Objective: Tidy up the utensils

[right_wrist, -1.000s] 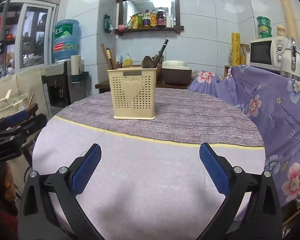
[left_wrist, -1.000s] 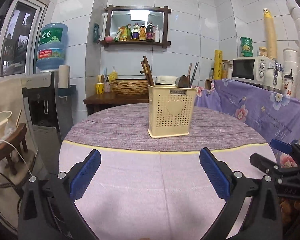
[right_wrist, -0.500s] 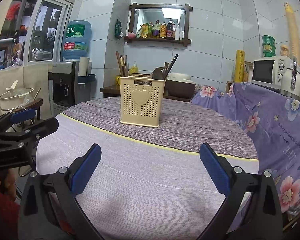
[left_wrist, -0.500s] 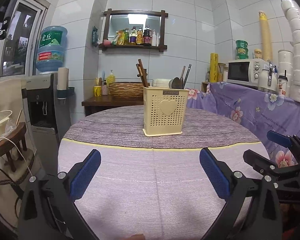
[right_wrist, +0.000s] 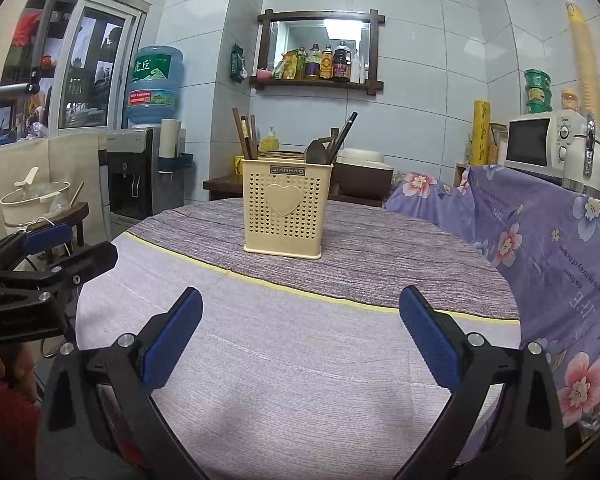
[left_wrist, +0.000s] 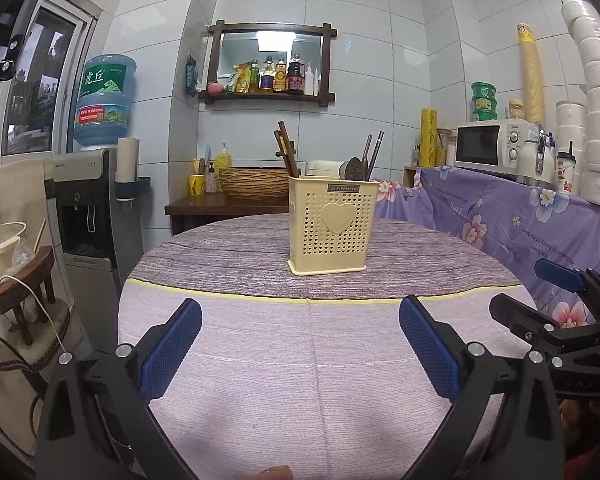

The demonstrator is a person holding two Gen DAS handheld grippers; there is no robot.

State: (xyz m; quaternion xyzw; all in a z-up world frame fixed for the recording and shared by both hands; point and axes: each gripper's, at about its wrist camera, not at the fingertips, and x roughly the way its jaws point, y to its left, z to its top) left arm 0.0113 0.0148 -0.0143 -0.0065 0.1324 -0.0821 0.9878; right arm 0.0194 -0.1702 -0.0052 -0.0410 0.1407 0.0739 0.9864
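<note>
Straight ahead of both claws stands the cream utensil holder [left_wrist: 329,227], upright on the darker far half of the round table [left_wrist: 300,380], well apart from either set of fingertips and with bare cloth between. Its long axis is vertical, and the utensils in it poke up past the rim: brown chopsticks [left_wrist: 286,152] at its left, a dark spoon and sticks [left_wrist: 364,160] at its right. The left gripper [left_wrist: 300,340] is spread wide and holds nothing; the right gripper [right_wrist: 300,336] is likewise released and empty. From the left wrist view the holder sits a touch right of centre; from the right wrist view it sits a touch left of centre and looks somewhat larger, so I judge the right hand slightly nearer, though the difference is small. Any reach would have to go forward and up over the rim, then down along the handles.

Against the frames of a second ago, both cameras now sit lower and more level with the table, so more wall and shelf shows, and the holder itself has not shifted on the cloth
</note>
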